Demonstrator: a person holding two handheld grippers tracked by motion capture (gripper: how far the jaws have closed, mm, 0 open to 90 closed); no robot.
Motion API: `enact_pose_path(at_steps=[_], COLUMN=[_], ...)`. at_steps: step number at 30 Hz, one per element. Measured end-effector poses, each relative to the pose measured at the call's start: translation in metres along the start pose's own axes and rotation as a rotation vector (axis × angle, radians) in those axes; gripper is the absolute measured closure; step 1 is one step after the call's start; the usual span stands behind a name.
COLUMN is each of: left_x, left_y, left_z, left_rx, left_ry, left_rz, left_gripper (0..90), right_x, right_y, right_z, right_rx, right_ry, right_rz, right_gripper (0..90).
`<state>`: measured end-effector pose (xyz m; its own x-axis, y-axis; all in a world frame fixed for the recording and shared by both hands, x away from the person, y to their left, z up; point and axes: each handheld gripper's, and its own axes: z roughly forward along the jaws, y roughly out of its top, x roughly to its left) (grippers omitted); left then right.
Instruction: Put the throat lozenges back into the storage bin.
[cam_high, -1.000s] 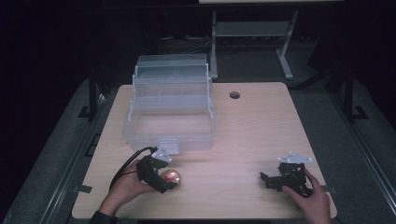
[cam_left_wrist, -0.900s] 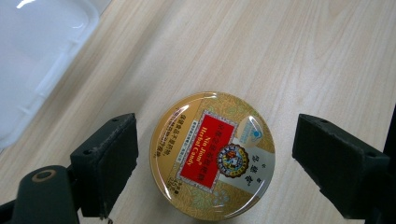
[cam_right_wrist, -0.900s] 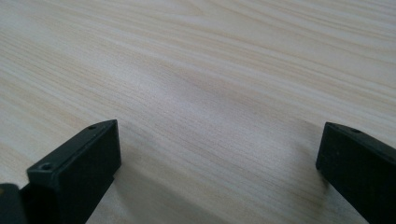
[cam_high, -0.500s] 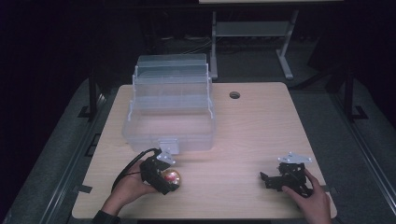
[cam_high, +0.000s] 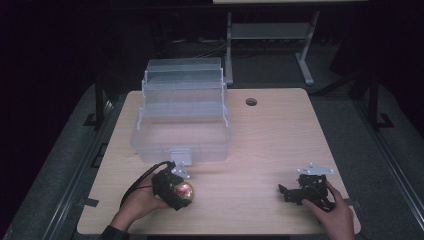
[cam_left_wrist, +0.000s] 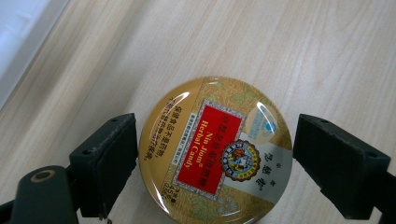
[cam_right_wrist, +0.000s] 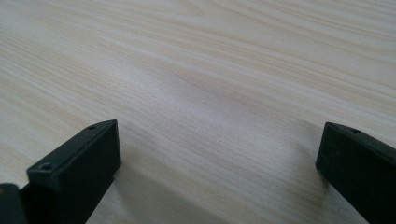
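Pale wood-grain table (cam_high: 270, 135) with rounded corners and a round cable hole (cam_high: 251, 102) near the far edge. Standing on the left half: a clear plastic box (cam_high: 181, 130), lid tilted up behind, latch facing the near edge. Lying flat near the front left, just in front of the box: a round gold candy tin (cam_left_wrist: 215, 149), red label up, reading "Nin Jiom Herbal Candy".

The round candy tin (cam_left_wrist: 215, 149) has a glossy, printed metal-look lid, the table (cam_high: 270, 135) a matt pale wood-grain surface, the storage box (cam_high: 182, 117) clear smooth plastic, and the left gripper (cam_left_wrist: 215, 163) matt black pads.
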<state>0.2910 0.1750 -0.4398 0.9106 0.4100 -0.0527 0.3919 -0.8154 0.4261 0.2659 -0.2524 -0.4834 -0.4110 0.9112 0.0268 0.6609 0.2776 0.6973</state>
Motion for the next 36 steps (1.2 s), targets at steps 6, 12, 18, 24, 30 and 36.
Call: enact_pose_path(at_steps=[6, 12, 18, 24, 30, 36], left_x=[0.0003, 0.0, 0.0002, -0.0004, -0.0005, -0.0002], left_y=[-0.0004, -0.0004, -0.0005, -0.0006, -0.0007, -0.0005], left_z=[0.0037, 0.0061, 0.0068, 0.0074, 0.0074, 0.0067], left_rx=[0.013, 0.024, 0.031, 0.035, 0.035, 0.035], left_ry=[0.003, 0.01, 0.016, 0.02, 0.014, 0.014], left_rz=[0.003, 0.005, 0.007, 0.008, 0.009, 0.009], left_gripper=[13.4, 13.5, 14.0, 15.0, 16.7, 19.2], right_x=[0.0, 0.0, 0.0, 0.0, 0.0, 0.0], right_y=[0.0, 0.0, 0.0, 0.0, 0.0, 0.0], right_z=[0.0, 0.0001, 0.0, 0.0, 0.0, 0.0], right_rx=[0.0, -0.001, 0.0, 0.0, 0.0, 0.0], right_ry=[0.0, 0.0, 0.0, 0.0, 0.0, 0.0], right_rz=[0.0, 0.0, 0.0, 0.0, 0.0, 0.0], right_gripper=[0.0, 0.0, 0.0, 0.0, 0.0, 0.0])
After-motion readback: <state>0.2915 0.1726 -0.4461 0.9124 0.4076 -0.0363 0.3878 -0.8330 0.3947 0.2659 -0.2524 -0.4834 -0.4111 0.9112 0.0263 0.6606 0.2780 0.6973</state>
